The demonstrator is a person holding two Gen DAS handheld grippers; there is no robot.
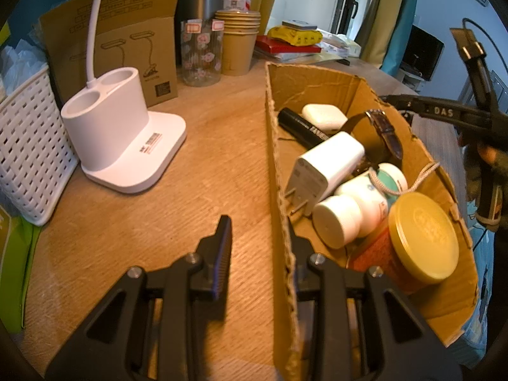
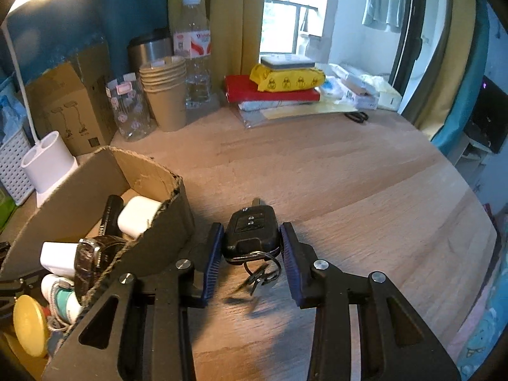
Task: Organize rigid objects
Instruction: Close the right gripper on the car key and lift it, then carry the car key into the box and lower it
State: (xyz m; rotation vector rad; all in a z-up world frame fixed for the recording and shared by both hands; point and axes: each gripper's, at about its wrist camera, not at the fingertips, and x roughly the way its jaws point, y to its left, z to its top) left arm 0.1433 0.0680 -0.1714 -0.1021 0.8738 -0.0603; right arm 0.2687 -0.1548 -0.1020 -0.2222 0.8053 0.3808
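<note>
The left tongs (image 1: 258,247) stand spread, straddling the near wall of the torn brown cardboard box (image 1: 273,146) without pinching it. The right tongs (image 2: 250,247) bracket the black car key fob (image 2: 252,231) above the wooden tabletop (image 2: 349,190); whether they press it I cannot tell. A loose hold, tugged by the dangling key ring (image 2: 262,270), could drop it short of the box.

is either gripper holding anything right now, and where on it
The right gripper holds the car key by the two sides of its fob, the key ring hanging behind. The left gripper straddles the box wall, open, gripping nothing.
</note>
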